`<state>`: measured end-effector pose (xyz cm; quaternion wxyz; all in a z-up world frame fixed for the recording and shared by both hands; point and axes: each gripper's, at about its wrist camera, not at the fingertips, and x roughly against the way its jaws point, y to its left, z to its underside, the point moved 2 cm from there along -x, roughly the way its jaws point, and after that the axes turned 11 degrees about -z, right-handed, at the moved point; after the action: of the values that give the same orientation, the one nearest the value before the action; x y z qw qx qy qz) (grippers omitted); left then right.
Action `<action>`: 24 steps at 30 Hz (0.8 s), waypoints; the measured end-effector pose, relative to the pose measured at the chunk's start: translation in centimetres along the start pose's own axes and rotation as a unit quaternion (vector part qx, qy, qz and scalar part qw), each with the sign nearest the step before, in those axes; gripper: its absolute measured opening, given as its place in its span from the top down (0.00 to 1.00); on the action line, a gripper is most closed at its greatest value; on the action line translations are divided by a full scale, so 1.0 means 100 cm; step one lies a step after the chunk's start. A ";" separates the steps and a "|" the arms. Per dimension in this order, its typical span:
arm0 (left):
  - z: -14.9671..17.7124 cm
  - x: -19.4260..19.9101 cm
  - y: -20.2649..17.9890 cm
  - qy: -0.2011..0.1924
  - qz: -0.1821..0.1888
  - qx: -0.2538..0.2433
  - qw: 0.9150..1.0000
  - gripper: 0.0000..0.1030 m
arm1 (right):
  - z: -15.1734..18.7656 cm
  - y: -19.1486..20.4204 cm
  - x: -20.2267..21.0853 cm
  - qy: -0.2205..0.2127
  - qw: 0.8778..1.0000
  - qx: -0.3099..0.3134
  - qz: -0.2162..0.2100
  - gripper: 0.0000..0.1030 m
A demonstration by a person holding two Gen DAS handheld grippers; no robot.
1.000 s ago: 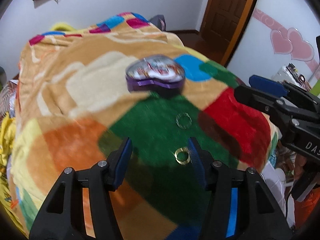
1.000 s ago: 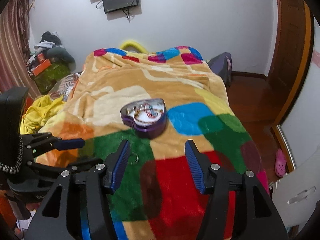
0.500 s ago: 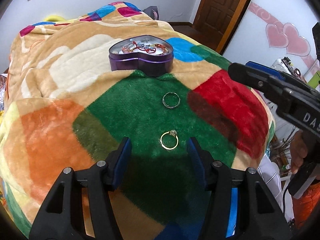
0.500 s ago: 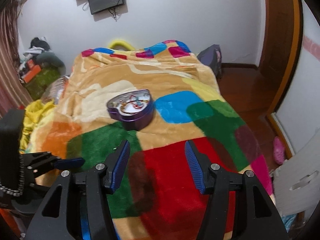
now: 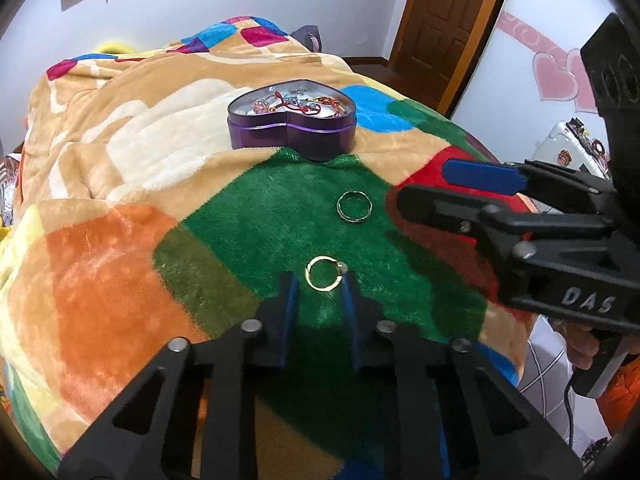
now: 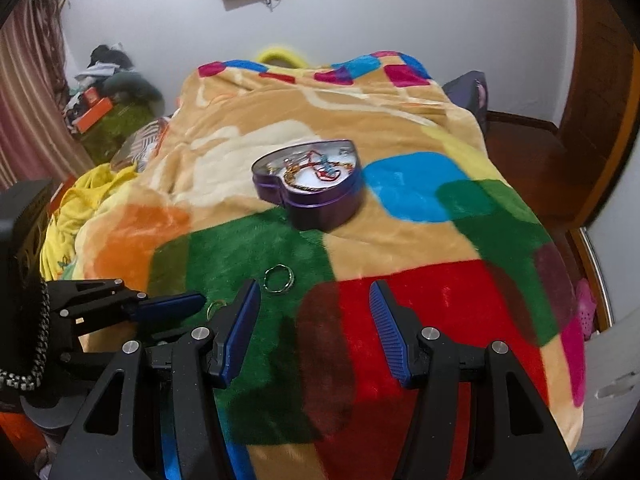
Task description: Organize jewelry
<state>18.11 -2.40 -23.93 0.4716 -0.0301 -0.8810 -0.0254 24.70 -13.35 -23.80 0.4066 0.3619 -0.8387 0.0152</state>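
Observation:
A gold ring (image 5: pixel 323 279) lies on the green patch of the blanket, between the blue fingertips of my left gripper (image 5: pixel 319 285), whose jaws have narrowed around it. A silver ring (image 5: pixel 354 207) lies just beyond, also in the right wrist view (image 6: pixel 279 278). A purple heart-shaped tin (image 5: pixel 291 118) holding several pieces of jewelry sits further back, also in the right wrist view (image 6: pixel 308 186). My right gripper (image 6: pixel 314 308) is open and empty above the red patch, to the right of the rings; it shows in the left wrist view (image 5: pixel 452 188).
The colourful patchwork blanket (image 6: pixel 400 232) covers a bed. Yellow cloth and clutter (image 6: pixel 80 196) lie off its left side. A wooden door (image 5: pixel 444 24) and wooden floor (image 6: pixel 524 148) are beyond the bed's right edge.
My left gripper's jaws have closed in from wide open to just around the gold ring. The right gripper has come lower and nearer the rings, still open.

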 end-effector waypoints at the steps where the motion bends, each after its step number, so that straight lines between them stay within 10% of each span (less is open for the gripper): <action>1: -0.001 0.000 0.002 0.001 0.001 0.002 1.000 0.89 | -0.001 0.001 -0.002 0.002 1.000 0.004 0.003 0.49; 11: -0.010 0.004 0.032 0.007 0.006 0.025 1.000 0.96 | -0.002 0.010 -0.027 0.035 0.999 0.023 -0.013 0.54; 24: -0.010 0.001 0.031 0.018 0.022 0.013 1.000 0.67 | -0.003 0.019 -0.041 0.053 0.996 0.066 -0.006 0.81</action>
<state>19.10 0.63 -23.23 0.4881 -0.0433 -0.8717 -0.0041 25.41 -9.45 -25.98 0.4261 0.3920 -0.8106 0.0874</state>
